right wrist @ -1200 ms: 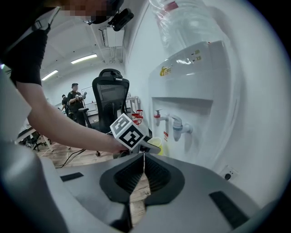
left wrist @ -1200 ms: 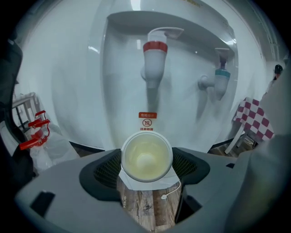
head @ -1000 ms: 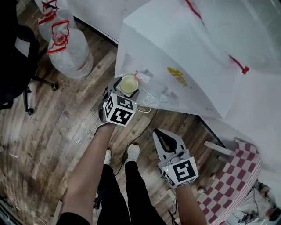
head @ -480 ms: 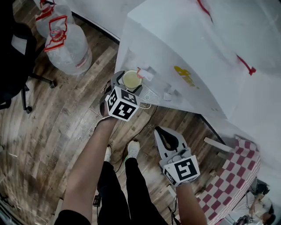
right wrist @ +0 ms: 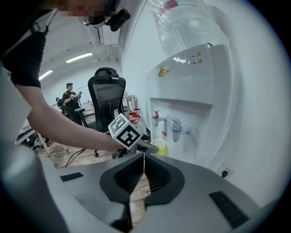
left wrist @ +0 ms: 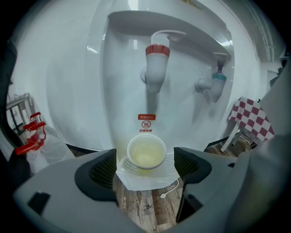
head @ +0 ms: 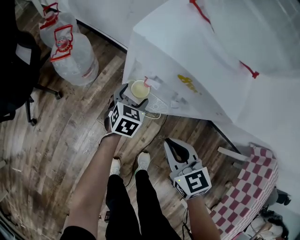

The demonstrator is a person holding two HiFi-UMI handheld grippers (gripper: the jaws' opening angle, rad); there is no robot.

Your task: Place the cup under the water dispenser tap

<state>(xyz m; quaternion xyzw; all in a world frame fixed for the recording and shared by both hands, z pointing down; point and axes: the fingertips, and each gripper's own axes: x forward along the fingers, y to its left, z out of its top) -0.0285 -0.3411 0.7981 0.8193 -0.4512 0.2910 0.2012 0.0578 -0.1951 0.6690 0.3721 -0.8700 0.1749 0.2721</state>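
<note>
Both jaws of the left gripper (left wrist: 145, 164) stand wide apart, holding nothing; the cup (left wrist: 146, 150) sits just ahead between them, below the red tap (left wrist: 157, 63). It looks light, thin-walled and crushable, so grip mid-wall, gently. The right gripper (right wrist: 143, 159) is closed and empty.

Wood-plank floor (head: 61, 140) in grey-brown tones meets a white wall (head: 108, 14). A black office chair (head: 18, 70) stands at left beside two spare water bottles (head: 70, 51). A red-and-white checked cloth (head: 251, 187) lies at lower right. Ceiling strip lights (right wrist: 78, 57) are lit.
</note>
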